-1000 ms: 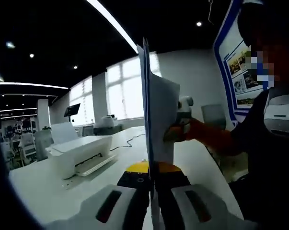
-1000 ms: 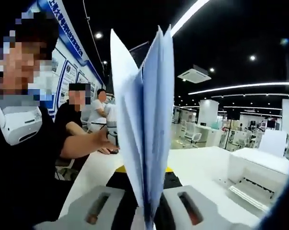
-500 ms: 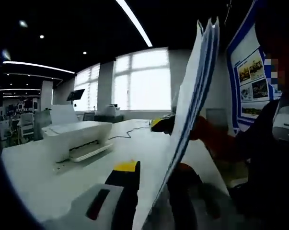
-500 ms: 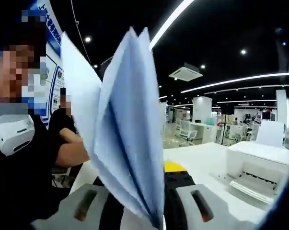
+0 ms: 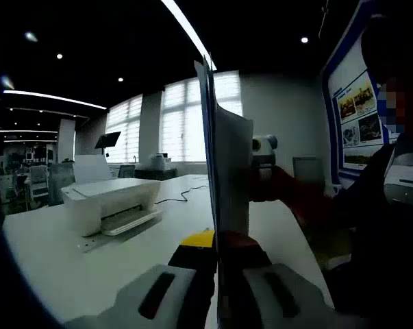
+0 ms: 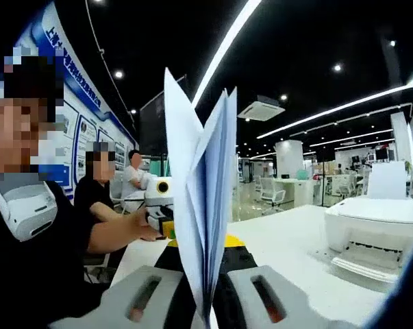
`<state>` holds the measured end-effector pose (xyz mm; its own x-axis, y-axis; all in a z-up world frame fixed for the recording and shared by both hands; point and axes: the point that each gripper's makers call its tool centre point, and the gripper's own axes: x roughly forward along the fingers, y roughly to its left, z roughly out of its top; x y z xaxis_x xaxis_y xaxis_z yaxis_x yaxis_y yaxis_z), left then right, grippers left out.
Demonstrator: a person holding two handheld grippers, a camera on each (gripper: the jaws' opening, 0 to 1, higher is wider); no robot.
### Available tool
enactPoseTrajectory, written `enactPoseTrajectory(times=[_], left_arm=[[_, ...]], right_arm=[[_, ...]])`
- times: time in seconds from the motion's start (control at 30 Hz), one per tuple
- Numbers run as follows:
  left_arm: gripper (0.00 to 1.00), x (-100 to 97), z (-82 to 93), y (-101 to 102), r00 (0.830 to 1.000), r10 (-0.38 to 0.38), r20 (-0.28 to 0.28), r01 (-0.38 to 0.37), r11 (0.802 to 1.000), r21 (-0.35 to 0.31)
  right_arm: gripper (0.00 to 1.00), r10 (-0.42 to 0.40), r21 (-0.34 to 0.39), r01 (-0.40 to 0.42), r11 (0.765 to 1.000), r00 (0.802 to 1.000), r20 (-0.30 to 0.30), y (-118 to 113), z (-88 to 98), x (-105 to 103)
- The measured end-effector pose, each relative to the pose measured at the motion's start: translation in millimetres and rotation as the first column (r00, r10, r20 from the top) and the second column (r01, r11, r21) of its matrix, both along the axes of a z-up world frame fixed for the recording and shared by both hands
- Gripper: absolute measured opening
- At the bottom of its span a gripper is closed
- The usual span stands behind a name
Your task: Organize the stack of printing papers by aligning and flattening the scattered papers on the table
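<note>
The sheaf of white printing papers [image 5: 223, 171], tilted half a second ago, is now standing upright again, both the left gripper [image 5: 218, 291] and the right gripper [image 6: 207, 295] are clamping it, seemingly squaring its edges against the white desk [image 5: 69, 267].

Only blurred, unreadable characters stood on the blue-bordered white wall display board [image 6: 69, 130]; no other text could be read.

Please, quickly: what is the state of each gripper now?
Left gripper: shut on the paper stack.
Right gripper: shut on the same paper stack.
</note>
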<state>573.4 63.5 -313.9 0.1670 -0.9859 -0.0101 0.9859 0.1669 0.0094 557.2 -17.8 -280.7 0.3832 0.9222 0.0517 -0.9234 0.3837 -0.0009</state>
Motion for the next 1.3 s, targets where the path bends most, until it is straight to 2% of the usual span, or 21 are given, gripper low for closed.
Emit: enactPoseTrajectory(times=[0.07,0.17,0.23,0.27,0.33,0.47,0.57,0.6,0.63,0.67,0.7,0.77,0.83,0.93,1.03,1.13,1.2,1.23,1.3], left_arm=[[0.07,-1.6,3.9,0.7,1.0,0.002,0.012,-0.002,1.0,0.001],[0.07,-0.3,1.5,1.9,1.0,0.003,0.002,-0.003,1.0,0.006],[0.07,2.3,-9.3,2.3,1.0,0.008,-0.011,-0.007,1.0,0.019],[0.1,2.9,-13.2,2.1,1.0,0.009,-0.012,-0.008,1.0,0.024],[0.27,6.2,-23.6,0.8,0.997,0.025,-0.068,-0.024,0.999,0.025],[0.3,4.3,-26.4,-3.0,0.997,0.01,-0.075,-0.007,0.999,0.033],[0.26,5.2,-23.8,-3.8,0.997,0.005,-0.072,-0.002,0.999,0.037],[0.11,2.4,-24.2,-4.1,0.998,-0.014,-0.068,0.017,0.999,0.044],[0.07,-5.6,-24.6,-5.3,0.996,-0.065,-0.055,0.068,0.996,0.052],[0.07,-3.6,-24.3,-6.0,0.998,-0.041,-0.056,0.044,0.998,0.053],[0.06,-5.5,-24.2,-7.5,0.998,-0.054,-0.036,0.056,0.997,0.059],[0.06,-7.3,-25.0,-8.6,0.997,-0.065,-0.05,0.068,0.995,0.067],[0.06,-5.7,-25.4,-8.5,0.997,-0.057,-0.042,0.06,0.996,0.071],[0.06,-5.0,-25.8,-7.9,0.997,-0.054,-0.05,0.057,0.996,0.07],[0.06,-3.9,-25.9,-7.6,0.998,-0.051,-0.048,0.054,0.996,0.07],[0.06,-3.8,-25.5,-7.6,0.998,-0.05,-0.046,0.053,0.996,0.072],[0.06,-3.7,-25.5,-7.8,0.997,-0.048,-0.052,0.052,0.996,0.072],[0.06,-3.6,-25.5,-7.9,0.997,-0.048,-0.054,0.051,0.996,0.072],[0.06,-3.3,-25.4,-7.9,0.997,-0.043,-0.059,0.047,0.996,0.073]], right_arm=[[0.0,0.003,-0.008,-0.003,1.0,1.0,0.017,1.4,3.7,-2.8],[0.0,0.01,-0.013,-0.01,1.0,1.0,0.003,2.1,0.7,-3.4],[0.0,0.018,-0.037,-0.018,0.999,1.0,-0.008,3.3,-12.0,-4.3],[0.01,0.014,-0.05,-0.015,0.999,1.0,-0.007,3.3,-16.6,-3.9],[0.2,0.002,-0.053,-0.004,0.999,0.999,-0.033,5.5,-26.3,-1.8],[0.18,-0.001,-0.055,-0.001,0.998,0.999,-0.038,1.4,-25.7,0.0],[0.17,-0.007,-0.048,0.005,0.999,1.0,-0.03,-1.5,-19.3,0.8],[0.17,-0.014,-0.051,0.012,0.999,1.0,-0.024,-2.8,-18.1,1.6],[0.15,-0.021,-0.05,0.02,0.999,1.0,-0.019,-3.8,-16.8,2.6],[0.14,-0.024,-0.048,0.023,0.999,1.0,-0.018,-5.2,-15.2,3.3],[0.13,-0.025,-0.048,0.024,0.999,1.0,-0.017,-6.1,-13.7,3.4],[0.13,-0.03,-0.063,0.029,0.998,1.0,-0.009,-8.0,-11.2,3.8],[0.15,-0.035,-0.093,0.036,0.995,0.999,0.01,-8.9,-8.4,2.6],[0.19,-0.049,-0.155,0.057,0.986,0.997,0.057,-13.3,7.0,0.9],[0.23,-0.051,-0.25,0.074,0.965,0.994,0.096,-17.1,19.8,-0.4],[0.25,-0.034,-0.395,0.08,0.915,0.992,0.121,-20.2,25.5,-0.2],[0.25,-0.026,-0.451,0.081,0.889,0.992,0.127,-19.3,31.9,2.4],[0.25,-0.02,-0.463,0.072,0.883,0.993,0.117,-18.2,33.9,2.4],[0.26,0.012,-0.522,0.051,0.851,0.993,0.117,-12.4,39.6,1.7]])
